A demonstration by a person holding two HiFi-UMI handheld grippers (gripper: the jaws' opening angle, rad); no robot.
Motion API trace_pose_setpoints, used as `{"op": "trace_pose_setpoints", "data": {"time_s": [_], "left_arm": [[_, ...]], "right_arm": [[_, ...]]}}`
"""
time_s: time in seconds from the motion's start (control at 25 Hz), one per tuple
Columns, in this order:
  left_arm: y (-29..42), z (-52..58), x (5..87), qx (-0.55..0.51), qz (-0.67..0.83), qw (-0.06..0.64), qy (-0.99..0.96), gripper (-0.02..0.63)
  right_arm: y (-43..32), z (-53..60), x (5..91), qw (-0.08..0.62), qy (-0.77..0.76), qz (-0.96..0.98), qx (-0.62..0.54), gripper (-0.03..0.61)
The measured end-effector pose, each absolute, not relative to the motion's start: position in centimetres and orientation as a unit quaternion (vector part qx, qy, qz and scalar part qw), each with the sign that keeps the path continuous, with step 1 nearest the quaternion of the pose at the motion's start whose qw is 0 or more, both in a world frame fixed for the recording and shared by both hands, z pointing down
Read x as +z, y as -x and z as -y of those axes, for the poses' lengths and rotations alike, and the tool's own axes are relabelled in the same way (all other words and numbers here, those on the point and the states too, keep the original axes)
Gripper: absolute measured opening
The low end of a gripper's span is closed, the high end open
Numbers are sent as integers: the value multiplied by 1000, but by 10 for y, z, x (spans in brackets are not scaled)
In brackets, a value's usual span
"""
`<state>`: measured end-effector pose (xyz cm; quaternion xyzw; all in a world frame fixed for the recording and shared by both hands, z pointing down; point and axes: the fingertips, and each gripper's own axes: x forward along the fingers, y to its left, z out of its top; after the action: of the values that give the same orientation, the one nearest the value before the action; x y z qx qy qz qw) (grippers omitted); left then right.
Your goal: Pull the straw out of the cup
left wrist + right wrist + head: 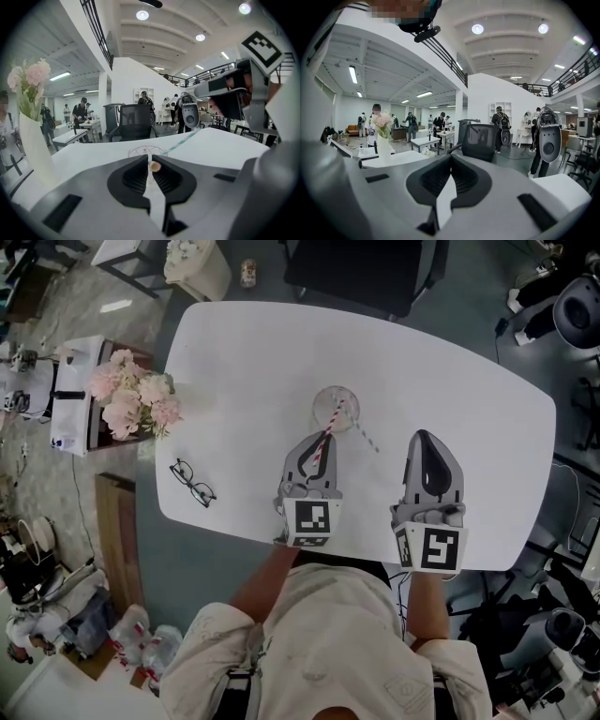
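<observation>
A clear glass cup (336, 409) stands at the middle of the white table (244, 362). A red-and-white striped straw (333, 420) leans out of it toward me. My left gripper (322, 437) reaches in just short of the cup and is shut on the straw. In the left gripper view the straw's end (154, 166) shows pinched between the nearly closed fingertips of the left gripper (151, 164), with the cup (146, 151) right beyond. My right gripper (424, 435) rests to the right of the cup, shut and holding nothing; the right gripper view shows its tips (450, 158) meeting.
A second straw, teal and white (367, 439), lies on the table right of the cup. A pair of glasses (192, 482) lies near the left front edge. Pink flowers in a vase (141, 404) stand at the left edge. A black chair (366, 268) is behind the table.
</observation>
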<state>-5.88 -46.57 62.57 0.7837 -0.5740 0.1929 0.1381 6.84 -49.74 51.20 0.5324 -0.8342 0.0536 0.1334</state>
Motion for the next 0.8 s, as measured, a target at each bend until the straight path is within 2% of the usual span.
{"op": "trace_pose_setpoints", "data": {"time_s": [0.8], "left_arm": [[64, 394, 547, 167, 626, 75, -758, 26]], "right_arm": [[-82, 425, 452, 73, -516, 853, 13, 2]]}}
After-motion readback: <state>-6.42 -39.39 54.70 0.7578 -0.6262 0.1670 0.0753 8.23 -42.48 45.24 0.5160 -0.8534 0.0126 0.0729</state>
